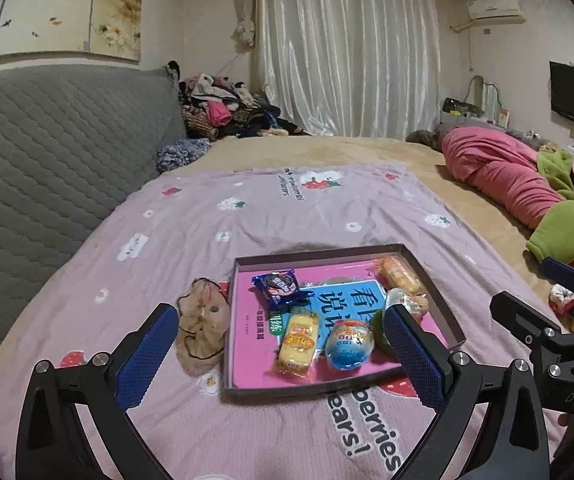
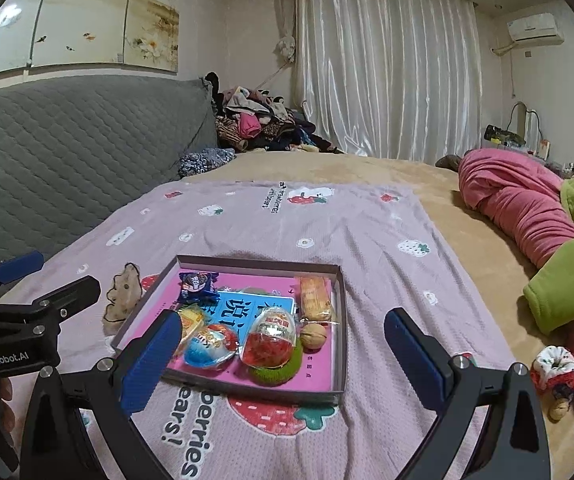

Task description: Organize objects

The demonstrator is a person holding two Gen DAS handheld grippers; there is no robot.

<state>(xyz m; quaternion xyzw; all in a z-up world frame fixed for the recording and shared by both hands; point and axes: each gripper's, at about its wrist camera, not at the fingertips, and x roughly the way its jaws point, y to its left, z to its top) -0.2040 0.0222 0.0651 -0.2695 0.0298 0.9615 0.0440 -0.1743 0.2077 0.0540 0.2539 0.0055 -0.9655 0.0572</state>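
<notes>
Snack-filled box (image 2: 247,262) on the pink blanket (image 2: 367,232), just beyond both wide-spread, empty tools: left tool (image 1: 283,344), right tool (image 2: 283,344).

A shallow box (image 2: 339,320) lies on a printed sheet (image 2: 367,232) spread over the bed (image 2: 427,172). In the box: a biscuit packet (image 2: 195,284) at the far left corner, a wafer bar (image 2: 315,298) along the right wall, two wrapped eggs (image 2: 271,338) side by side at the near edge, and a walnut (image 2: 313,336) just right of them. A scrunchie (image 1: 201,324) lies outside, against the box's left wall. Rolled bedding (image 2: 519,200) lies far right.
</notes>
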